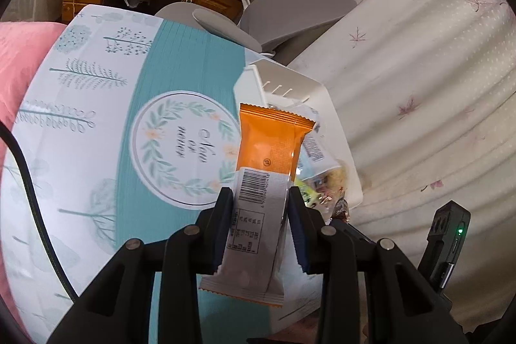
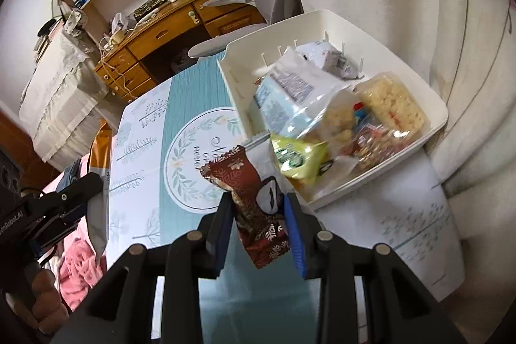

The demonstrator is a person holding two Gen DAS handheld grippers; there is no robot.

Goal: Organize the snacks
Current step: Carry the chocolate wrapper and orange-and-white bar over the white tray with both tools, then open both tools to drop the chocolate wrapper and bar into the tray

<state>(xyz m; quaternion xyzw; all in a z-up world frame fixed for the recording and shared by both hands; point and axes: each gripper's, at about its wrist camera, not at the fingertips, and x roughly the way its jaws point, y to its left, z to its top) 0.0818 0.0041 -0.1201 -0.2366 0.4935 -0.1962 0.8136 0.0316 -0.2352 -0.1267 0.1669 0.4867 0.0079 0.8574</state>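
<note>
left gripper (image 1: 259, 199) clamps orange snack bar (image 1: 271, 147); right gripper (image 2: 258, 205) clamps brown snack packet (image 2: 254, 202). white bin (image 2: 435, 115) lies beyond the fingertips. carry both over its rim before releasing.

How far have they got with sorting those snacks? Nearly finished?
Hard to call it nearly finished. Each hand-held gripper has one snack: the left hand-held gripper is shut on an orange-and-white snack bar, the right hand-held gripper on a dark red snack packet. Neither is set down yet. The white bin still holds a jumbled pile of packets, so most sorting seems left.
</note>
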